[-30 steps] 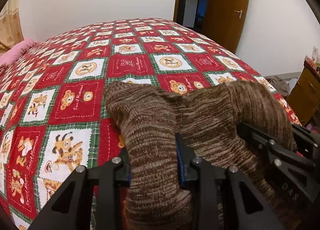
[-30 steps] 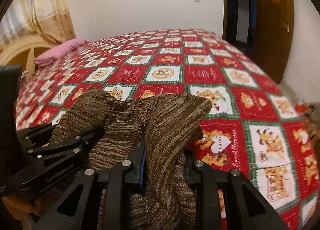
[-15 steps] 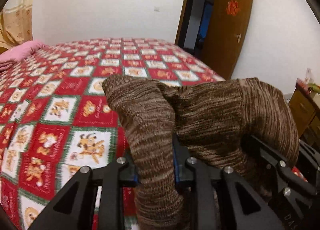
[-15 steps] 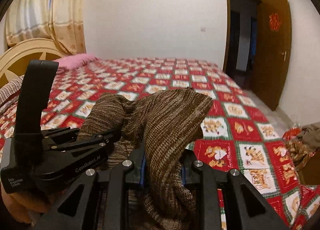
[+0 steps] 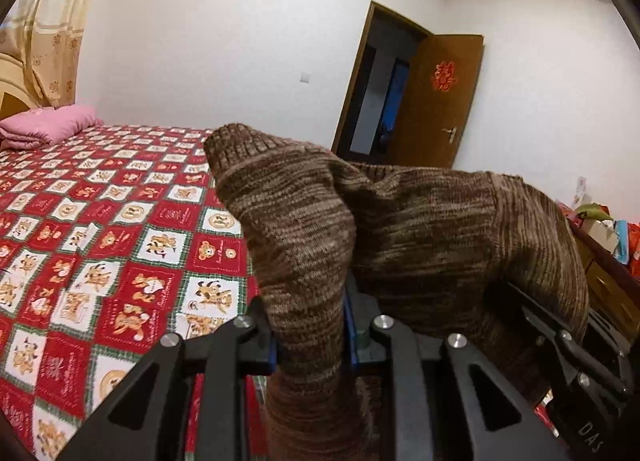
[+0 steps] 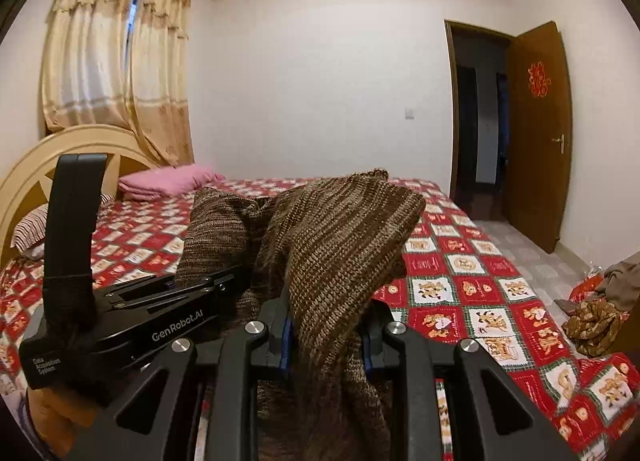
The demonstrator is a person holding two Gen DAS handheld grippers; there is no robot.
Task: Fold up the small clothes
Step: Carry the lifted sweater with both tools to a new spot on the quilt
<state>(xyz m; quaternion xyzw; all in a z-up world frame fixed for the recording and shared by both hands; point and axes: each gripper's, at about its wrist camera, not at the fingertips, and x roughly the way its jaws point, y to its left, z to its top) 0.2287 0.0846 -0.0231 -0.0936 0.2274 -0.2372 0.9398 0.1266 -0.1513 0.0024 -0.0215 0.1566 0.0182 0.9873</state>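
We hold the brown knit sweater (image 5: 420,229) above the quilted bed (image 5: 100,229), left tool (image 5: 308,345) and right tool (image 6: 326,337) each clamped on an edge, to let it hang open before laying it toward twelve o'clock.

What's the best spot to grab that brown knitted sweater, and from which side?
Judging by its pose, along one edge, a corner in each hand, coming from the near side of the bed. The left gripper and right gripper each pinch a corner of the brown sweater, side by side, so the loose knit drapes over the jaws and hangs below them.
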